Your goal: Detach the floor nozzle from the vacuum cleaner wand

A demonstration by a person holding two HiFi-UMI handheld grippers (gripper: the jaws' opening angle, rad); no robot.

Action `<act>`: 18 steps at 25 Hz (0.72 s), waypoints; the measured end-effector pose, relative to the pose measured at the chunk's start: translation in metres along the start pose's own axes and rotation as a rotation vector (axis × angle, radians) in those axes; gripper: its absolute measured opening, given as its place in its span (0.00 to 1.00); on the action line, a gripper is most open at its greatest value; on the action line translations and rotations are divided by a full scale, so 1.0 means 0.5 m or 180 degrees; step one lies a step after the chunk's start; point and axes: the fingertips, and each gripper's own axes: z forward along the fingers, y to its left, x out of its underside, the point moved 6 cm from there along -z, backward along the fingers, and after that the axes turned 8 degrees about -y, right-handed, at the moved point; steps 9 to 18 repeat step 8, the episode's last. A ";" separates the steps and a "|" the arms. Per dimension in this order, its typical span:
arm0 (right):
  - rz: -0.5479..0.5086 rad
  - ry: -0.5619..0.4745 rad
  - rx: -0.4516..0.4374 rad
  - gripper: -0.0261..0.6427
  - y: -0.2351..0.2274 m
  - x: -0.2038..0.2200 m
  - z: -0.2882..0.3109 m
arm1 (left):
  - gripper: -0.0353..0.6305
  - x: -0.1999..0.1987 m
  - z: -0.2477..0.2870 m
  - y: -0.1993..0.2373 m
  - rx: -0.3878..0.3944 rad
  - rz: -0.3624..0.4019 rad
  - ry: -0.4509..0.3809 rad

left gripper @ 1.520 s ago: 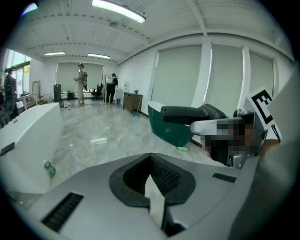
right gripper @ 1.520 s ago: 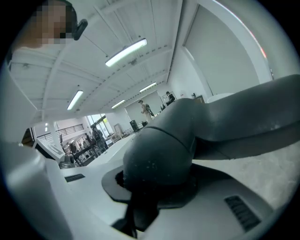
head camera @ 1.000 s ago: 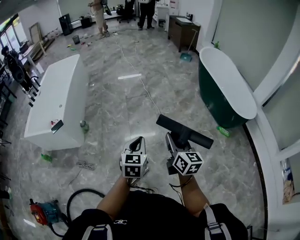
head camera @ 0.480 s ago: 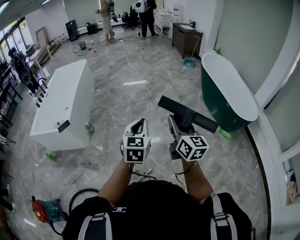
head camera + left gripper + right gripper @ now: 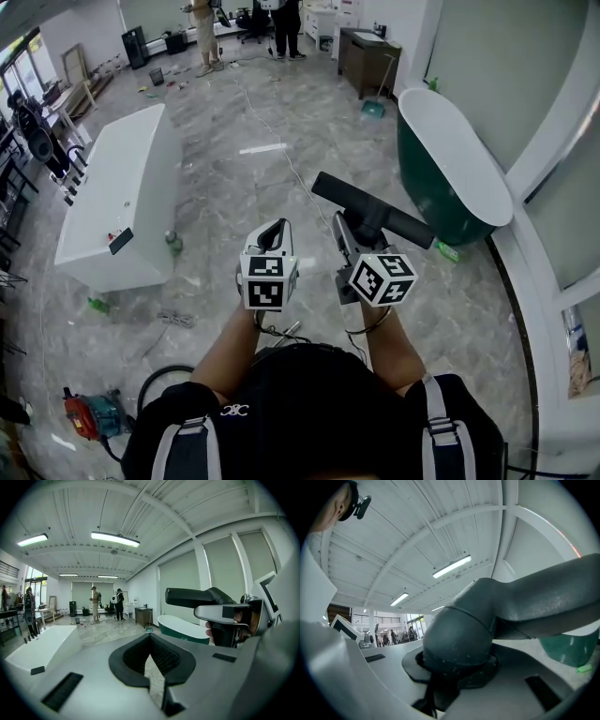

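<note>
Above the marble floor (image 5: 234, 187), my right gripper's (image 5: 349, 228) fingers pinch the dark grey floor nozzle's (image 5: 375, 214) rounded neck; it could swivel loose. My left gripper's (image 5: 274, 234) fingers are closed, empty.

This is a large, sparsely furnished open hall, more like a showroom or test space than a home. A polished grey marble floor (image 5: 234, 178) runs the whole room under a white ribbed ceiling with strip lights (image 5: 115, 538). Tall windows with drawn roller blinds (image 5: 225, 569) line one side. A freestanding green bathtub (image 5: 433, 214) and a long white block (image 5: 122, 187) stand well apart. A power tool (image 5: 84, 417) and a black hose (image 5: 155, 389) lie on the floor. People (image 5: 202, 28) stand by a wooden cabinet (image 5: 361, 61) at the far end.
</note>
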 end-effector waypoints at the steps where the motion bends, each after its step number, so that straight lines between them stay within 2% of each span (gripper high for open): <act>1: 0.0012 0.0005 0.0012 0.19 0.002 0.002 0.000 | 0.06 0.002 0.000 0.002 0.0012 0.0008 0.0011; 18: 0.0016 0.0096 0.0002 0.19 0.000 0.029 0.002 | 0.06 0.010 0.007 0.016 -0.0020 0.0050 -0.0024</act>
